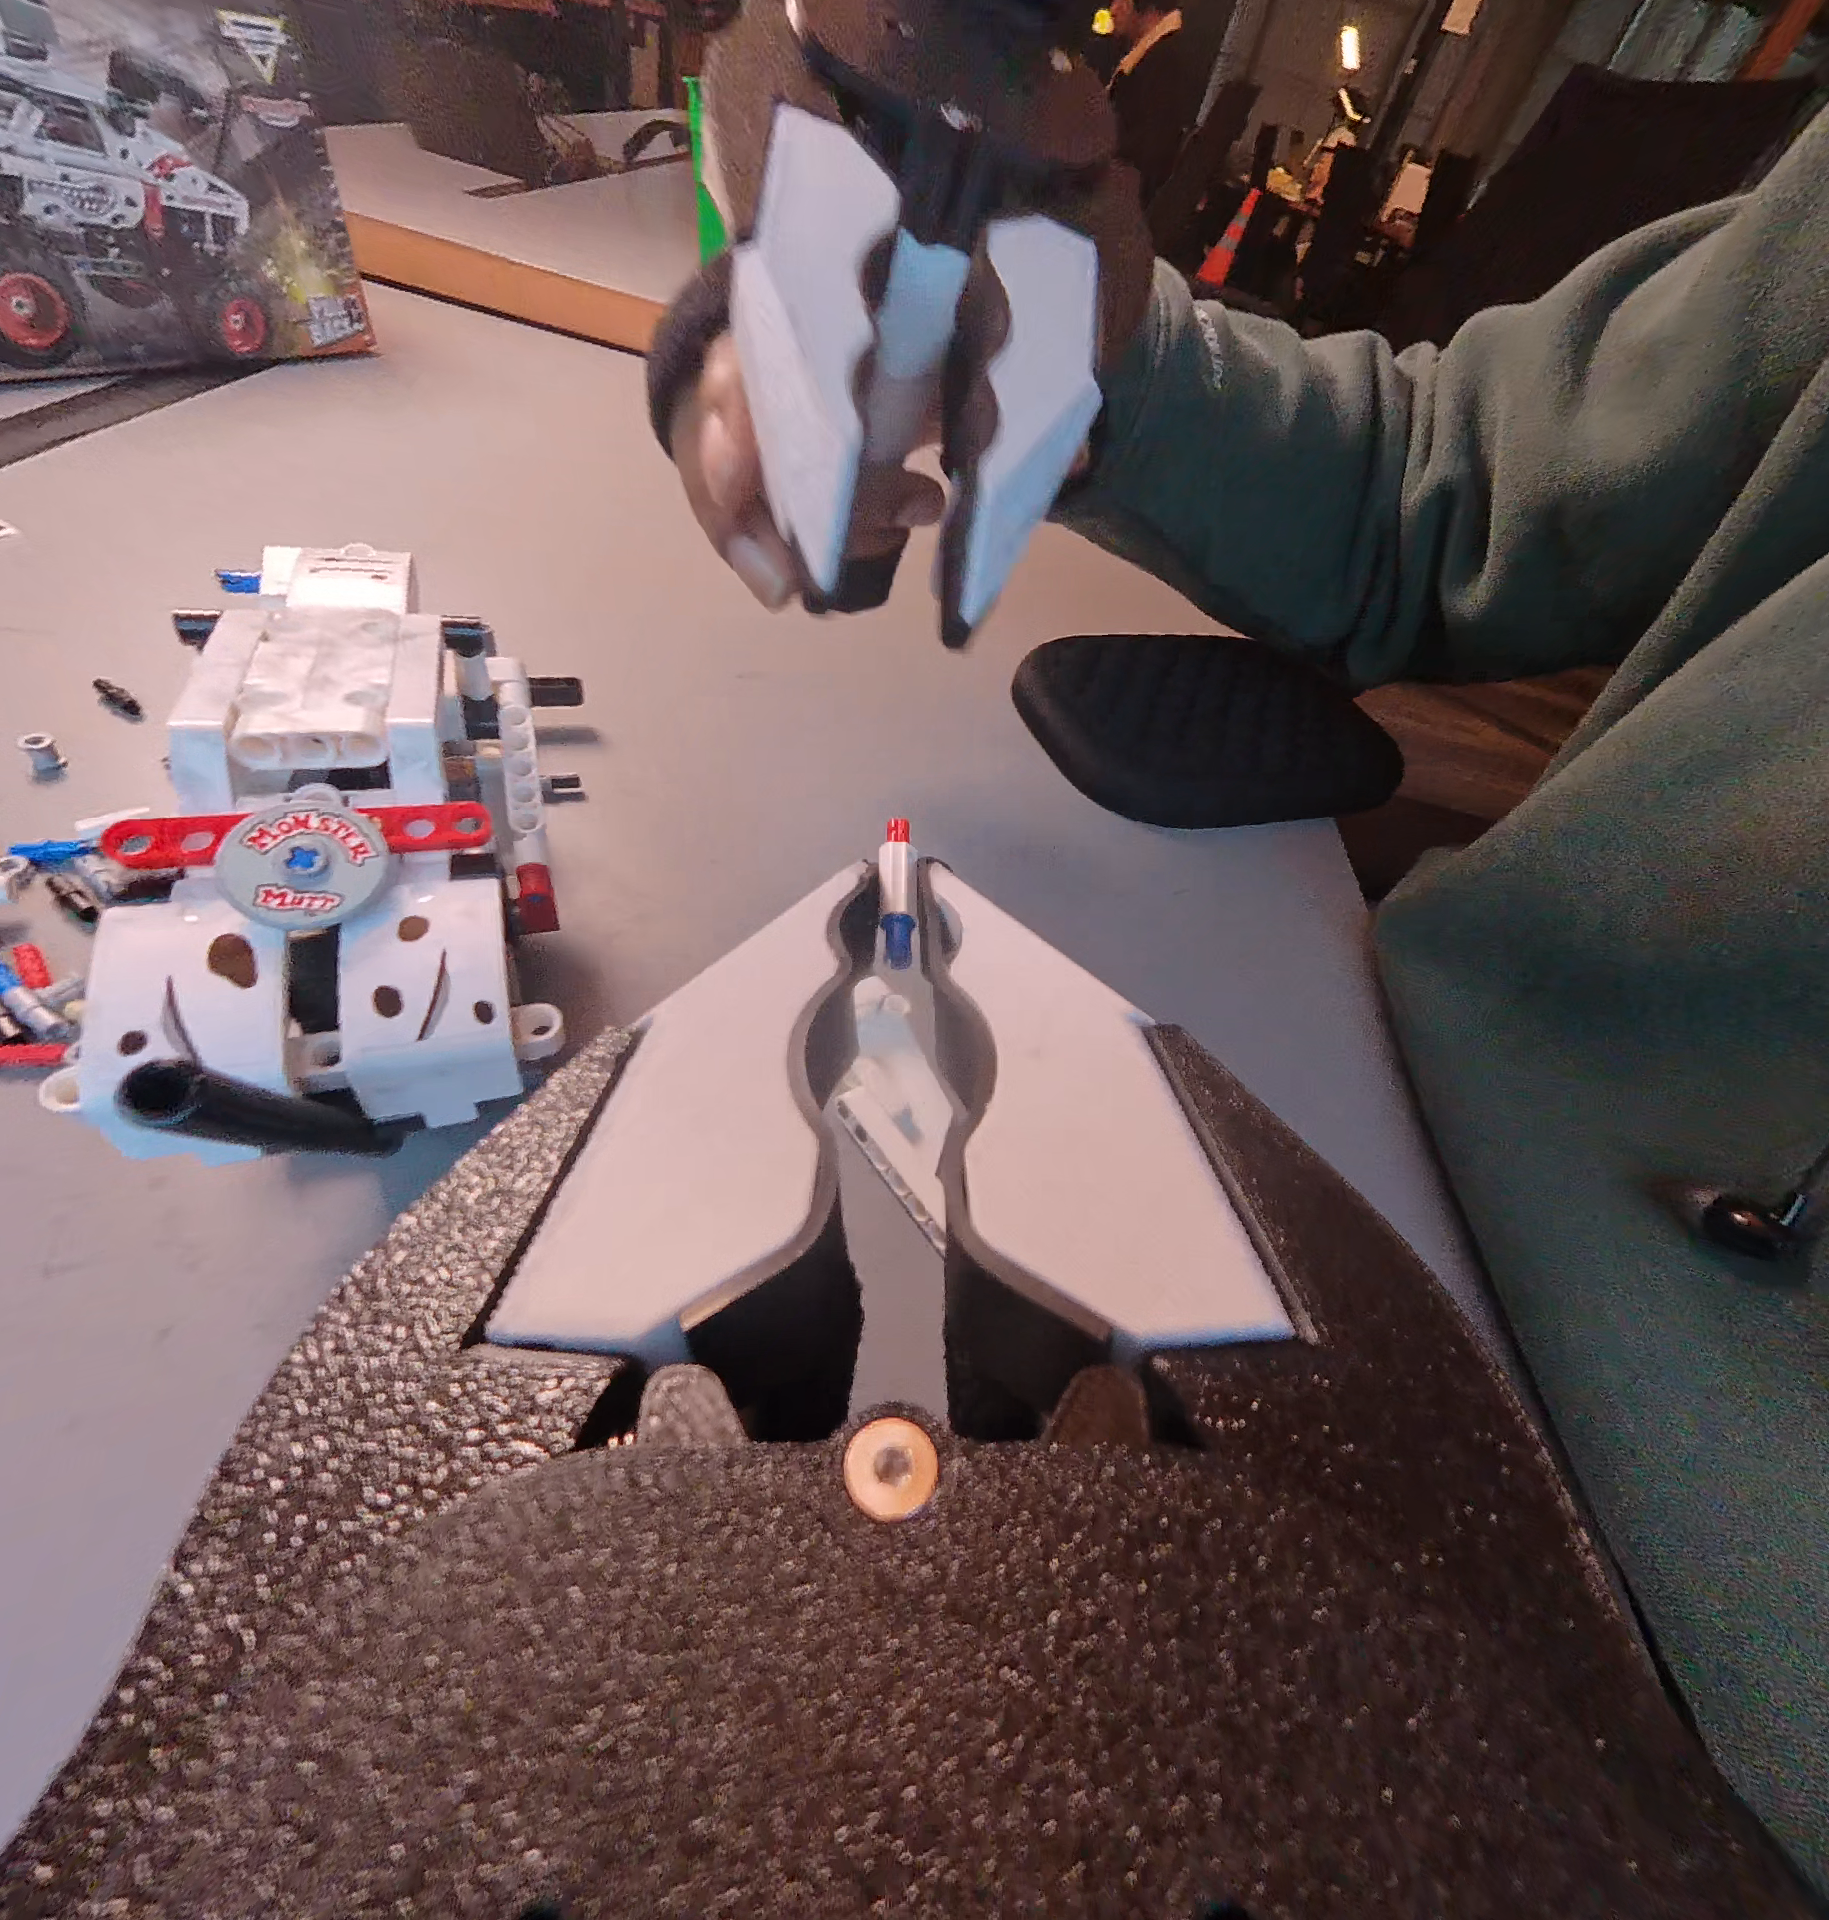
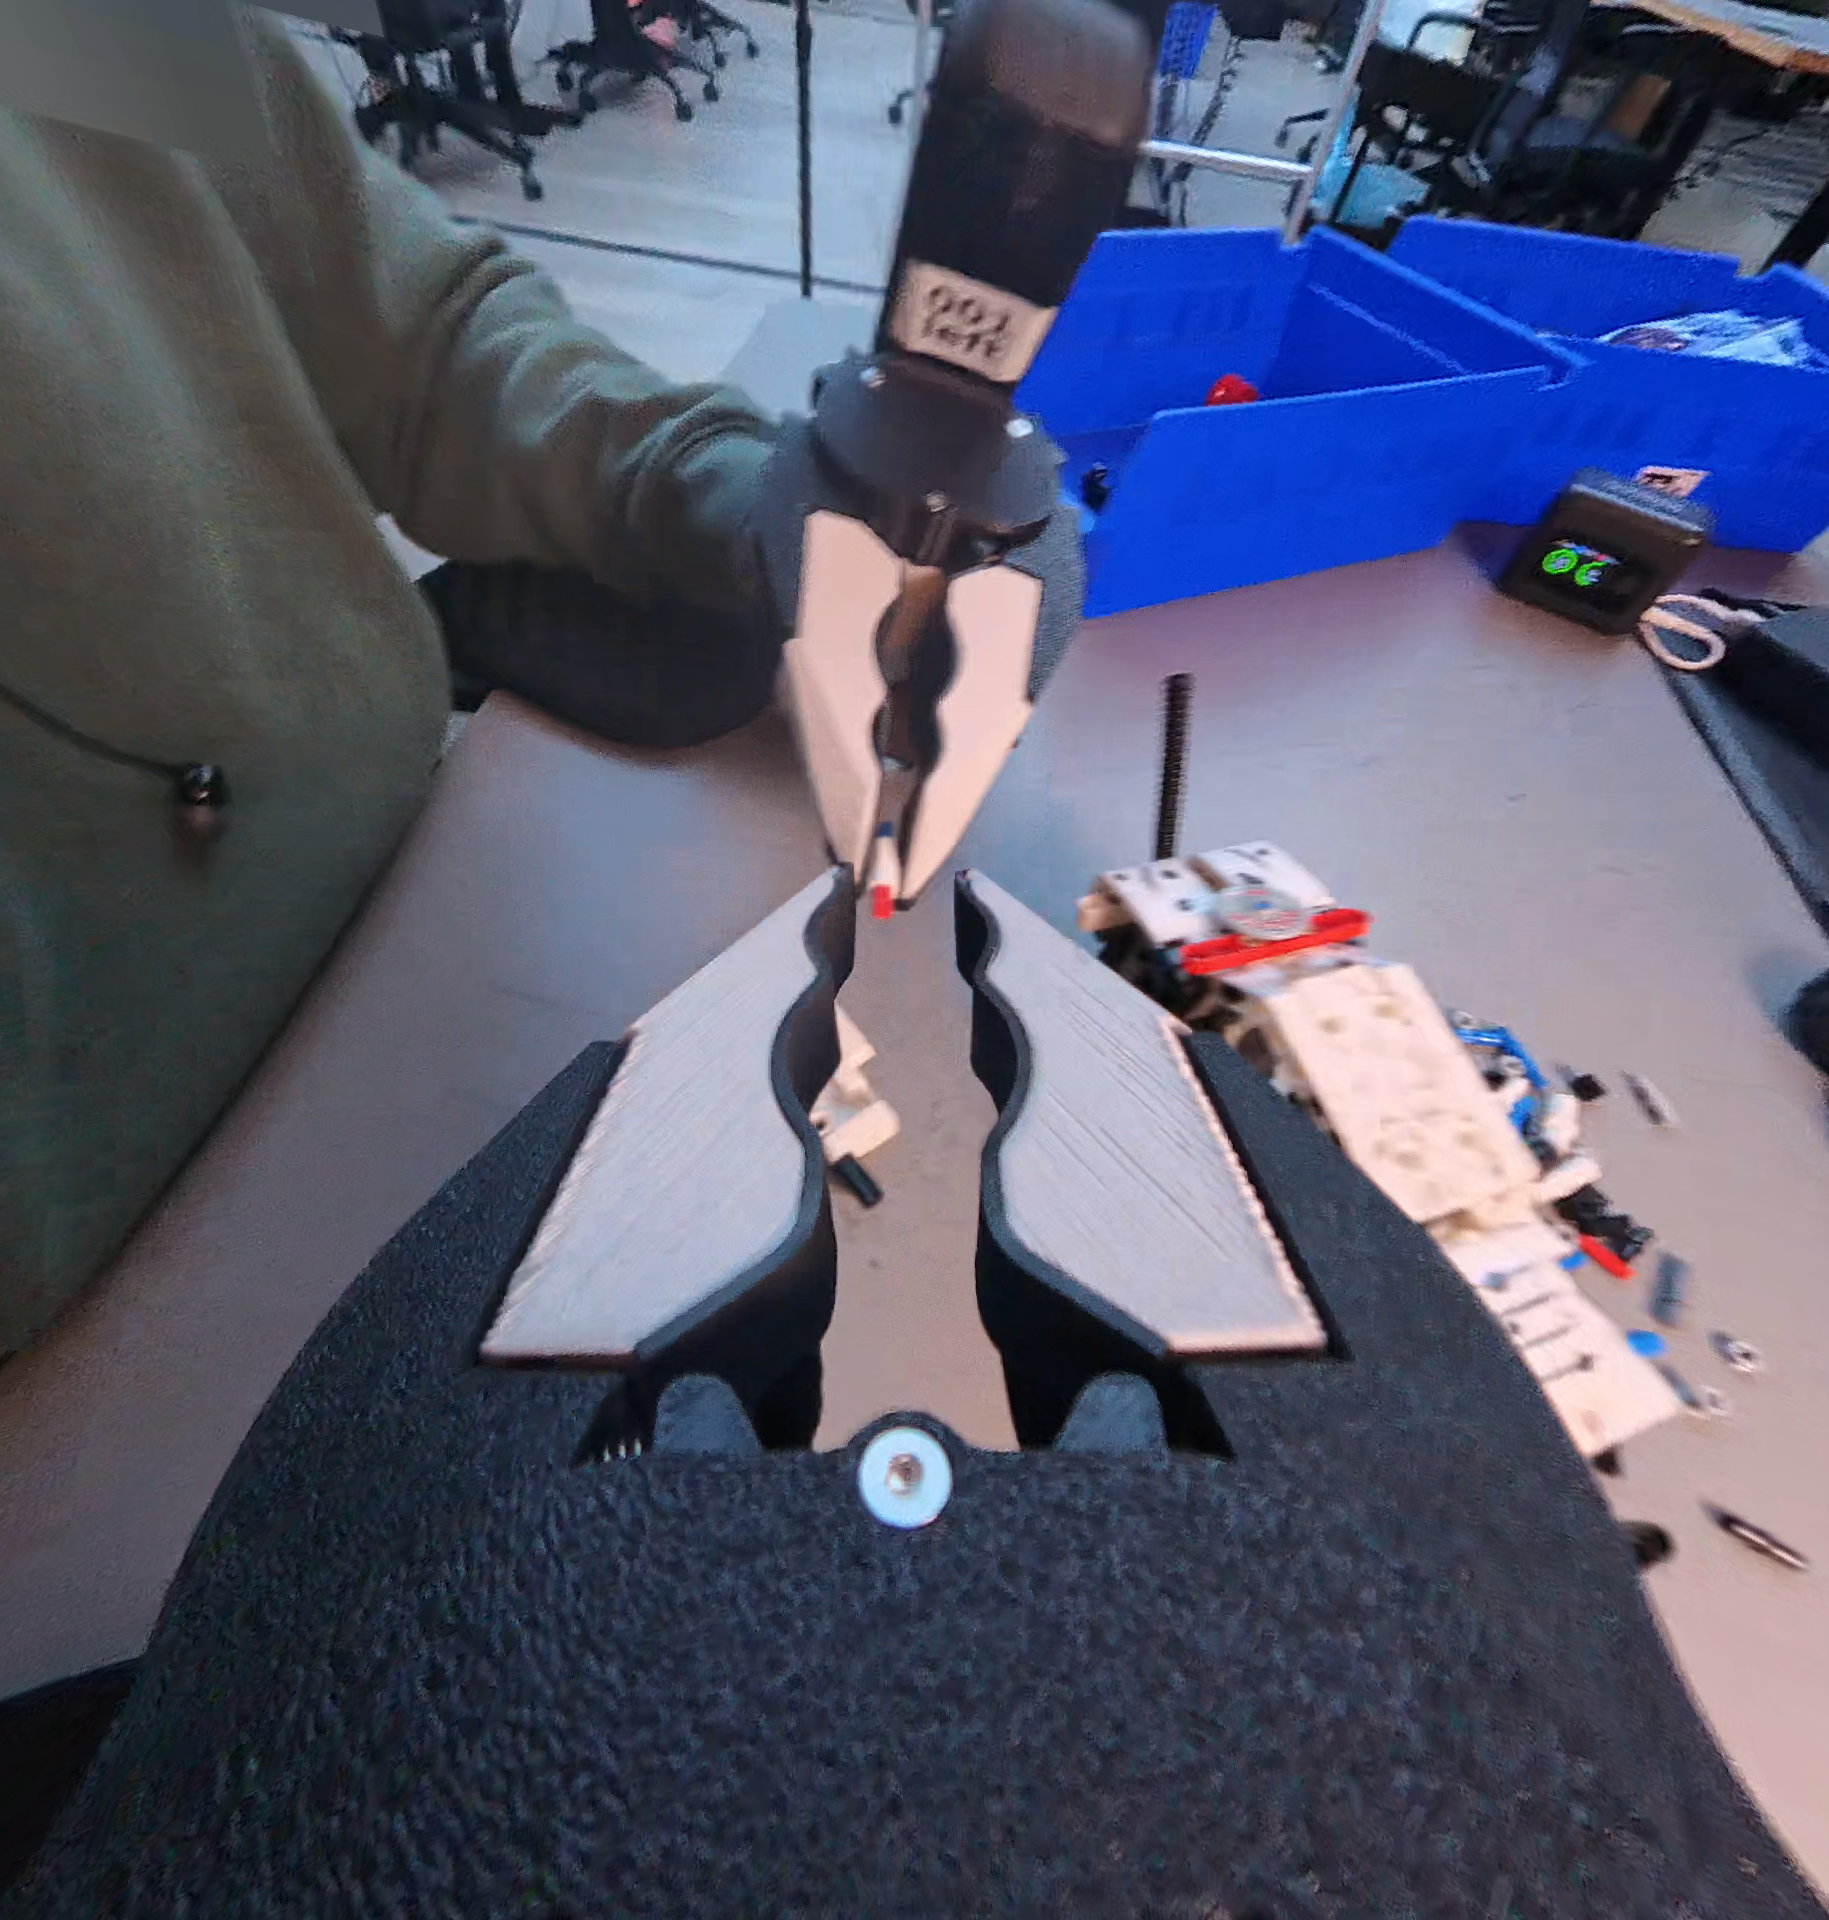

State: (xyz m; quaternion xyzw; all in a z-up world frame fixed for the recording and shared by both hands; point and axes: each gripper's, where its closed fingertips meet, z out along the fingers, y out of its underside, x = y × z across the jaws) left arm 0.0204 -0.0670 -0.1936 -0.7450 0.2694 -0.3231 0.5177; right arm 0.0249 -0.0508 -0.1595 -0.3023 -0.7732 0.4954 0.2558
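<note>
A small grey pin with a red tip and blue end is sitting clenched between the left gripper fingertips. The right gripper, released and empty, is hovering just opposite. The half-built white toy truck is lying on the tabletop, leftward.

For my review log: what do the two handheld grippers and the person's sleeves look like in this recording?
Both grippers, left and right, match: a rough, speckled black body, two pale grey flat fingers with wavy black inner edges tapering to points, and a round metal screw at the base. The left one's black handle carries a label. The person wears green fleece sleeves with a black drawstring.
</note>
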